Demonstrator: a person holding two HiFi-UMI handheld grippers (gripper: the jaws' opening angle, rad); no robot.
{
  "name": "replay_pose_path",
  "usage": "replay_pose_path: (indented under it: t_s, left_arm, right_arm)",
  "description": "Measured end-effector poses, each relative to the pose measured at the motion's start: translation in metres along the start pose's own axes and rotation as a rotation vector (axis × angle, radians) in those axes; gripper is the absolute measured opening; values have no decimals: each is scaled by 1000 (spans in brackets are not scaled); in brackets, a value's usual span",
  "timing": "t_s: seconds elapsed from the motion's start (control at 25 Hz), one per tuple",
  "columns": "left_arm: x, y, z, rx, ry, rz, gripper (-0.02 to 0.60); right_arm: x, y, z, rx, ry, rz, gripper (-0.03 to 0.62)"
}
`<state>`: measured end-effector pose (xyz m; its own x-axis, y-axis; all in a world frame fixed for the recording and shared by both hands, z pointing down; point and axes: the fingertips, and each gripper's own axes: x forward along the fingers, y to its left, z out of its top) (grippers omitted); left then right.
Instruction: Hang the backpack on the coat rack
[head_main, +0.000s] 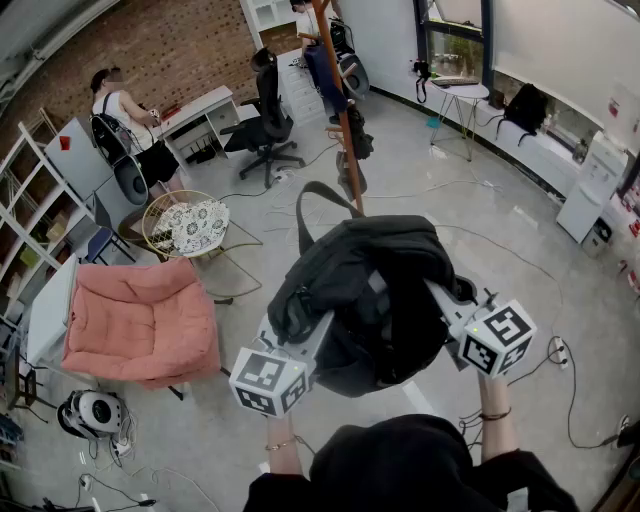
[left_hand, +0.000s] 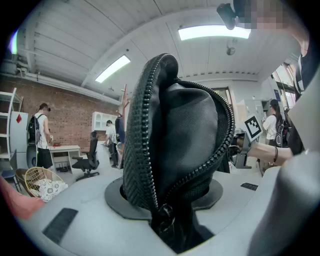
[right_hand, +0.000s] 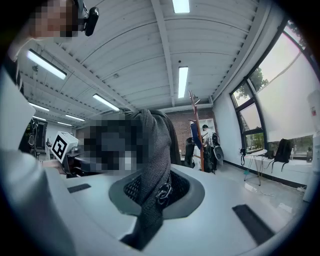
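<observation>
On the left gripper (head_main: 303, 342) the fingers clench a zippered edge of the backpack (head_main: 372, 290), which hangs in the air between both hands. Its carry loop (head_main: 322, 205) stands up on the far side, facing the coat rack (head_main: 341, 120), well apart straight ahead. The right gripper (head_main: 441, 298) pinches the bag's mesh fabric. The head view cuts off the rack's hooks, and the bag hides the fingertips there.

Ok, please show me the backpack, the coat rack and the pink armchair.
backpack (head_main: 370, 280), head view, on its black top panel.
coat rack (head_main: 339, 110), head view, on its wooden pole.
pink armchair (head_main: 140, 320), head view, on its seat cushion.
</observation>
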<state>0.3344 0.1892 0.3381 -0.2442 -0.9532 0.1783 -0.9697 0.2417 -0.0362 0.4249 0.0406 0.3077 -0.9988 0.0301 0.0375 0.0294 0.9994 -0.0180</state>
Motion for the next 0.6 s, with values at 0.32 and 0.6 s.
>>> replay_pose_path:
  t_s: [0.32, 0.6]
  left_arm:
    - [7, -6, -3, -2, 14, 7, 189]
    - [12, -17, -4, -7, 41, 32, 189]
  right_arm:
    - [-2, -8, -6, 6, 5, 10, 31]
    - [-9, -18, -12, 21, 13, 36, 31]
